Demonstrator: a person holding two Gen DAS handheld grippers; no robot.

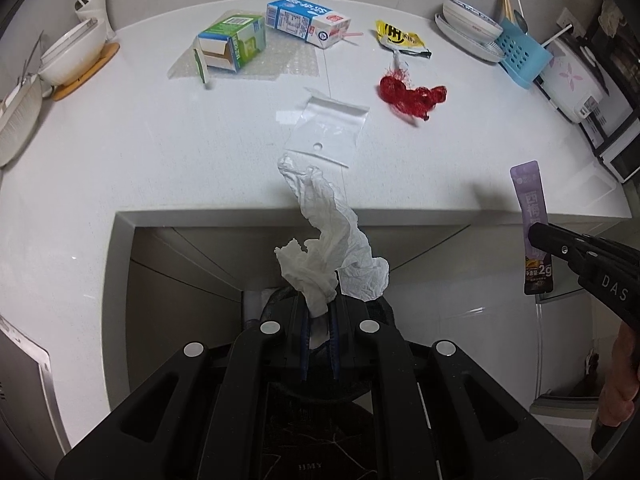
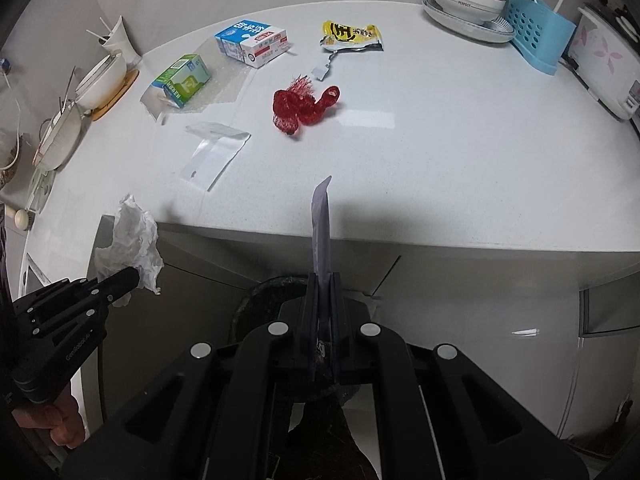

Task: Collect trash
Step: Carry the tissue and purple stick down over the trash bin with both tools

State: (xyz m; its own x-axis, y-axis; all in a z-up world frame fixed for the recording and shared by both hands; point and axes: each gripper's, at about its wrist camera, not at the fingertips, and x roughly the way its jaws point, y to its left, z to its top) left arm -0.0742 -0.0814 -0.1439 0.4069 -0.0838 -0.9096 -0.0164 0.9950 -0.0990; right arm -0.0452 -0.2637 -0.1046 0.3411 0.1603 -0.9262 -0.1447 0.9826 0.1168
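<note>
Tissue (image 1: 332, 236) clamped in left gripper (image 1: 320, 312); purple sachet (image 2: 321, 232) clamped in right gripper (image 2: 323, 300), its lower end hidden; bin (image 2: 272, 292) below mostly occluded.

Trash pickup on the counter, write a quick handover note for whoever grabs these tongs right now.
Left tongs: shut on the tissue, held off the counter's front edge.
Right tongs: shut on the purple sachet, also off the edge.
A dark bin shows below both.
Still on the counter: clear bag, red netting, yellow wrapper, blue carton, green carton on bubble wrap.
Next, probably: drop both pieces, then collect the rest.
</note>
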